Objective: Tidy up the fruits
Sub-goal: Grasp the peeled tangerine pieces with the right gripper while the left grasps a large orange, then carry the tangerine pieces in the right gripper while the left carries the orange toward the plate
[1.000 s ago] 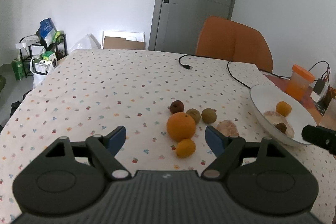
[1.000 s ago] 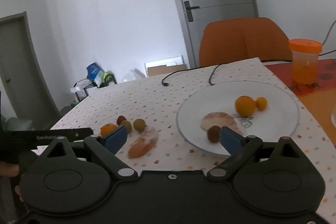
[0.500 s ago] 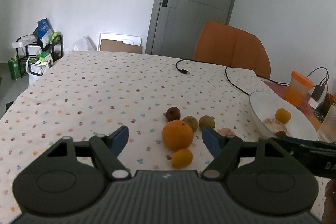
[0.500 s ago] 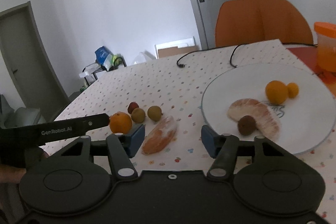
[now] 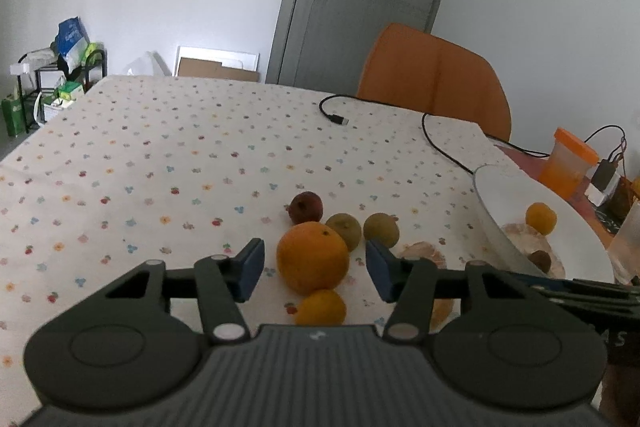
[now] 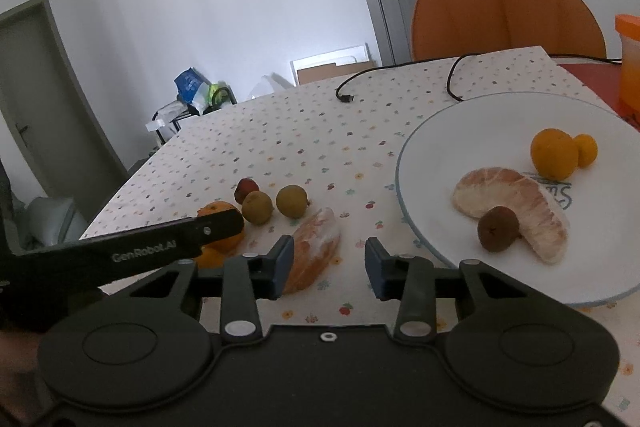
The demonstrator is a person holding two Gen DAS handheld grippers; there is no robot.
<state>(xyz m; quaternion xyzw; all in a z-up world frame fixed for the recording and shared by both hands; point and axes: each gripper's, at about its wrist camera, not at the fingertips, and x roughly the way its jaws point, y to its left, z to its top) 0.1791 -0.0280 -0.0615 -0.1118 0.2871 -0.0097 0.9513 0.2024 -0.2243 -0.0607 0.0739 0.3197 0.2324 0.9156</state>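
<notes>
Grippers hovered over fruit on a dotted tablecloth.

The left gripper stood with jaws apart around an orange; the right gripper, also spread, framed a peeled segment beside the plate, which held a second segment, two small oranges and a brown fruit.

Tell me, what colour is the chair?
Orange. The chair shows best in the right wrist view.
</notes>
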